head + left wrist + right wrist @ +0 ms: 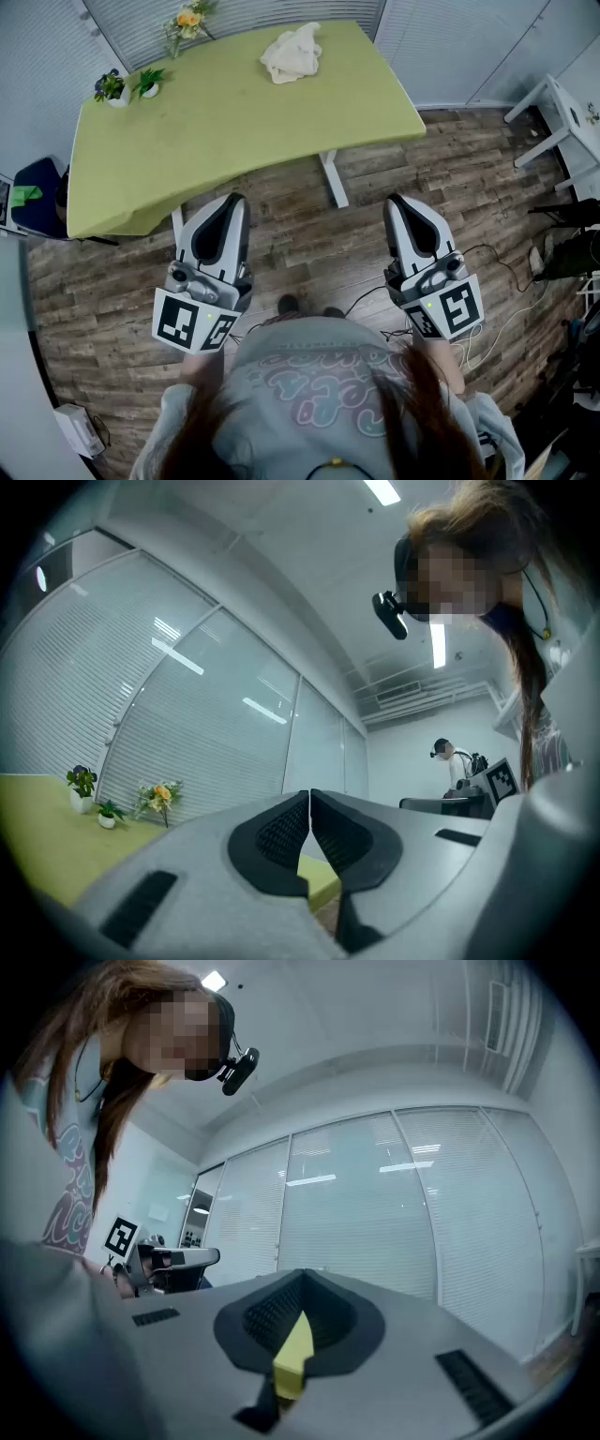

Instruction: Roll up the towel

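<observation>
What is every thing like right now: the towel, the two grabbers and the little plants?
towel: crumpled heap on the table, not rolled.
left gripper: jaws shut, empty.
right gripper: jaws shut, empty.
potted plants: upright at the table's corner.
</observation>
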Action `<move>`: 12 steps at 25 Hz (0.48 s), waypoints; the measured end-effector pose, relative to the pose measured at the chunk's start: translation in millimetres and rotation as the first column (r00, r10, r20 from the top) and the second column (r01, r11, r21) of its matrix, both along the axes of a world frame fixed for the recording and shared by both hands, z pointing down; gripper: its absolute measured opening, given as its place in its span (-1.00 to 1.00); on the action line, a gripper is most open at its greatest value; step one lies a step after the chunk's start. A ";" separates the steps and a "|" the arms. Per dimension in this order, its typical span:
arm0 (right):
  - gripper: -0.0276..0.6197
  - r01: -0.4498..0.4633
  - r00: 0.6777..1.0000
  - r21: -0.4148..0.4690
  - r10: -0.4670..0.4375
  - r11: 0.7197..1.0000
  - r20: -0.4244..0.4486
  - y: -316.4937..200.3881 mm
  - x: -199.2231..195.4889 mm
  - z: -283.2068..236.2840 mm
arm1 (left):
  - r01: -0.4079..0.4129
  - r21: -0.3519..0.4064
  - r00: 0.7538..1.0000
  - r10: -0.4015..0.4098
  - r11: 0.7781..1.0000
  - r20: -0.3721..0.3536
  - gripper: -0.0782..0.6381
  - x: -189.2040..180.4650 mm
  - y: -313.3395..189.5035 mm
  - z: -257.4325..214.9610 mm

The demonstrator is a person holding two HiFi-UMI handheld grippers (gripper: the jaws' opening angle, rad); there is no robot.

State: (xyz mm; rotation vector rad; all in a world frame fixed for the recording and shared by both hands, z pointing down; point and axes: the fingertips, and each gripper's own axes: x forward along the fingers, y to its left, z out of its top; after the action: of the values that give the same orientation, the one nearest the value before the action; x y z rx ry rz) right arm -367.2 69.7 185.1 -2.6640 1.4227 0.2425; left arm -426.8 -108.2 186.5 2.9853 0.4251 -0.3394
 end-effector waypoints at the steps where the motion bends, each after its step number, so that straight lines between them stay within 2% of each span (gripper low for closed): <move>1: -0.90 -0.004 1.000 -0.004 0.004 1.000 0.001 0.0 0.2 0.7 | -0.001 0.003 1.000 0.001 1.000 0.002 -0.73 -0.1 -0.6 0.3; 8: -0.90 -0.030 1.000 -0.073 0.029 0.997 -0.011 2.0 3.1 14.3 | -0.009 0.019 1.000 0.009 1.000 -0.002 -0.73 1.0 -1.1 0.4; 12: -0.90 -0.008 1.000 -0.047 0.008 0.999 -0.004 -8.1 -1.1 11.5 | -0.010 0.011 1.000 0.010 1.000 0.008 -0.73 -0.5 -6.8 4.3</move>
State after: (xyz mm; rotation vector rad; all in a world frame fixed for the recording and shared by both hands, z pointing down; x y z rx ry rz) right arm -368.4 61.5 196.6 -2.7081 1.4371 0.2174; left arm -427.3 -115.0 190.7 2.9928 0.4419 -0.3260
